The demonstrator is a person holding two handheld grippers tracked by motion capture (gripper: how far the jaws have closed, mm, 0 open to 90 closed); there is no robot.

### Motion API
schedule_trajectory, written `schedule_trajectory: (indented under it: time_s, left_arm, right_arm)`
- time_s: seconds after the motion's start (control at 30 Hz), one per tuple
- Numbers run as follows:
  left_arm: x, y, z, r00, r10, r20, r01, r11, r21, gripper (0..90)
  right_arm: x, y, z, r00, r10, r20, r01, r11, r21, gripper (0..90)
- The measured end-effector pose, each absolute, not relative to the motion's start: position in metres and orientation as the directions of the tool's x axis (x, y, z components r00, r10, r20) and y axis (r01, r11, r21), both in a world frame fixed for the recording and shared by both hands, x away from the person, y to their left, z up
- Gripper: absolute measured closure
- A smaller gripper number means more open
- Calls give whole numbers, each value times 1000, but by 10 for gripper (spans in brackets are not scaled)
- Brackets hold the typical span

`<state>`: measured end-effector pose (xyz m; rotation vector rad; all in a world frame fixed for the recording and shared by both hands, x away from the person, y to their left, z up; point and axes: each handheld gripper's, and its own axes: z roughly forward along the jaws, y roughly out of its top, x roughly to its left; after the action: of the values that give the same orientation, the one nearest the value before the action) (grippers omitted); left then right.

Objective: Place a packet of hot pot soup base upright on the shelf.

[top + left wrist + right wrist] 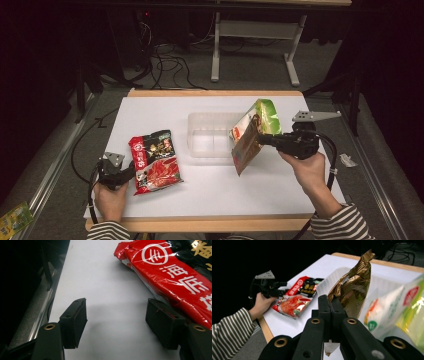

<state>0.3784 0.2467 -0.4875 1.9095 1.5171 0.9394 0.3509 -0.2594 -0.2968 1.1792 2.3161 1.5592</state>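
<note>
Green and white foil marks the snack bag (252, 135) that the right gripper (264, 139) holds at centre right of the high view, lifted clear of the white bench (210, 185) and tilted, its green top toward the upper right and its lower corner hanging toward the bottom of the frame. The bag sits directly at the tips of that gripper, whose black jaws are pressed together on the bag's edge; in the right gripper view the closed jaws rise from the bottom centre and pinch the bag (352, 290) just above them, its crinkled golden inner side facing the camera. Behind the bag in the high view lies a clear plastic container (200, 135), near the middle of the bench, and the bag overlaps its right edge in the frame. At lower left of the high view the left gripper (131, 172) rests low at the bench, held by the person's left hand (110, 200), with a red and black packet (155, 161) lying flat just to its right. In the left gripper view the jaws stand wide apart with bare bench between them, and the red packet (172, 272) fills the upper right, its edge just beside the right-hand jaw; whether they touch cannot be told.
</note>
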Motion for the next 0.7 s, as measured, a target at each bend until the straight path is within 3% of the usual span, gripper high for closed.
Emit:
schedule_trajectory:
  time_s: [0.37,0.7]
  left_arm:
    - [378,247,-488,132,972,195,607,-235,759,335]
    - [378,247,-488,132,972,194,607,-234,760,336]
  right_arm:
    - [379,-243,-277,-699,639,321,533,167,829,900]
    - [410,-229,-278,-676,660,326,548,156,822,900]
